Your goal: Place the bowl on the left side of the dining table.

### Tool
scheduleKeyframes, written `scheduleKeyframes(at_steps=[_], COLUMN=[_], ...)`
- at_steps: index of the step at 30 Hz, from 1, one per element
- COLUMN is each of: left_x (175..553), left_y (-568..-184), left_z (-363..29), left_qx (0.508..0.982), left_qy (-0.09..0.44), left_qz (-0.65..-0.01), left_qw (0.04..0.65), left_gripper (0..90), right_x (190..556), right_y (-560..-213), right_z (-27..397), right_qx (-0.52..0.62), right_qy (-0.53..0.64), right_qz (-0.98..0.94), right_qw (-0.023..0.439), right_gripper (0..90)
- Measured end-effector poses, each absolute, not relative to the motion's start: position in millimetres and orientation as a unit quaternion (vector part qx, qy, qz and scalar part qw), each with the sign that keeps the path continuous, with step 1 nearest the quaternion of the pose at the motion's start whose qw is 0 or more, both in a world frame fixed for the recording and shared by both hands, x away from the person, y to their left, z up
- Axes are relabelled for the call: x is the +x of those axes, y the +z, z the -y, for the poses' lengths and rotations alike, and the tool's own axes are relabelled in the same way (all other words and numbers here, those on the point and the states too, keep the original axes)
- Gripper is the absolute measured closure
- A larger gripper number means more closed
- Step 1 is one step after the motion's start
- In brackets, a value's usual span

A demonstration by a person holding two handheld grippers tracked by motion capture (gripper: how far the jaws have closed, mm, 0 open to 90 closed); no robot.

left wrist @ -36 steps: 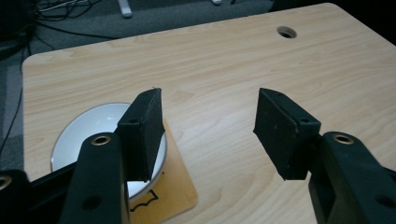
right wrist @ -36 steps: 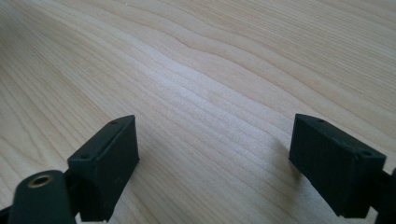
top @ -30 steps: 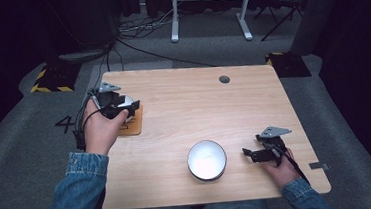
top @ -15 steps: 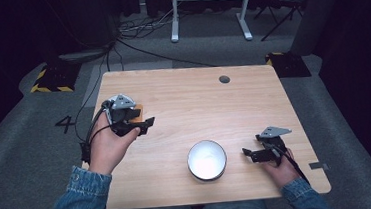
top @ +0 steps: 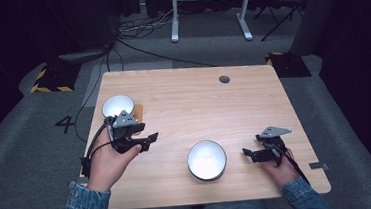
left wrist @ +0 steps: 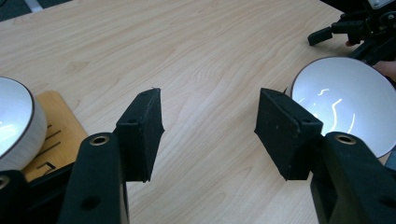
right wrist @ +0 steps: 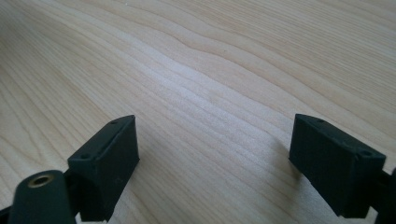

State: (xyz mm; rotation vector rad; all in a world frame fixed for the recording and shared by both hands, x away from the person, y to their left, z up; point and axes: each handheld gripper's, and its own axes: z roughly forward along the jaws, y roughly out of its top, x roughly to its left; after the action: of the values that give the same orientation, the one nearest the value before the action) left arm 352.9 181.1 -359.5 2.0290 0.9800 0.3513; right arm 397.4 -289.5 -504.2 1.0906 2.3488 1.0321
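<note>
A white bowl [top: 118, 105] stands on a small wooden coaster [top: 139, 110] at the table's left. My left gripper [top: 149, 141] is just in front of it, open, pointing right across the table. In the left gripper view the open gripper [left wrist: 208, 100] has only bare wood between its jaws, with that bowl [left wrist: 14, 121] and coaster [left wrist: 51, 135] at the left edge. A second white bowl [top: 207, 159] sits near the front middle and also appears in the left gripper view [left wrist: 345, 102]. My right gripper [top: 252, 147] rests open to its right, its jaws [right wrist: 215, 126] over bare wood.
The wooden table [top: 194, 109] has a round cable hole [top: 224, 79] at the back right. Cables and a white desk frame [top: 208, 2] lie on the grey floor beyond. The other hand's gripper [left wrist: 359, 28] shows behind the front bowl in the left gripper view.
My left hand has drawn back from over the coaster toward the front and right, uncovering the white bowl that stands on it. The right hand has not moved.
</note>
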Motion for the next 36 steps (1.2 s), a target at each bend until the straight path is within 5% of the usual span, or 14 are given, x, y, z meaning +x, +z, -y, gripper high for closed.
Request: scheduleKeyframes(at_steps=[19,36], left_x=[318.3,320.6], left_y=[-395.0,-434.5], left_z=[-178.3,-172.5], left_qx=[0.802,0.823], left_qy=[0.117,0.074], left_qz=[-0.385,-0.398], left_qw=[0.441,0.399], left_gripper=[41.5,39.8], right_x=[397.4,397.6], right_y=[-504.2,-504.3], right_z=[289.5,290.4], right_qx=[0.385,0.38], right_qy=[0.364,0.364], right_qz=[-0.829,-0.832], right_qw=[0.176,0.177], right_gripper=[15.7,15.7])
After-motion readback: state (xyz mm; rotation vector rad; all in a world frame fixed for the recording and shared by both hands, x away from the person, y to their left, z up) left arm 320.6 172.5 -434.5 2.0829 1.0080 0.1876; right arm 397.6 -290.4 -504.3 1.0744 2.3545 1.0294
